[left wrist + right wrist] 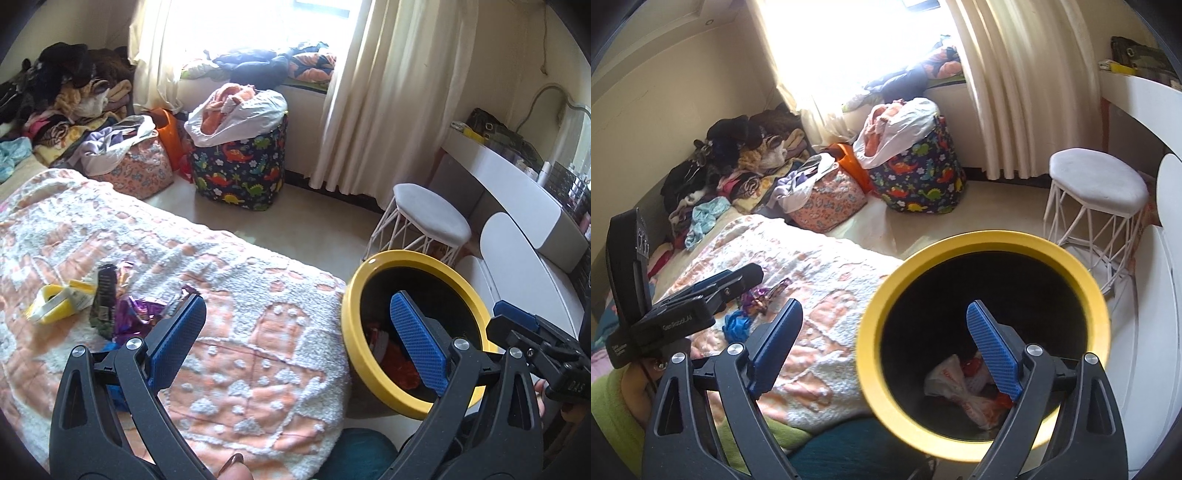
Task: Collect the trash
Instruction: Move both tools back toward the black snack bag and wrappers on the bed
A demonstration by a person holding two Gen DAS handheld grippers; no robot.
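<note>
Step in hand: between pickups, judged. Left gripper (295,339): jaws wide, nothing held. Wrappers (122,314): crumpled purple foil, a dark packet and a yellow carton, heaped on the blanket (240,266) at 9 o'clock of the bin (369,269). Bin: yellow-rimmed, black inside, trash already dropped in. Right gripper (882,347): jaws wide, empty, over the bin. Next: the heap to be reached and one wrapper pinched.
</note>
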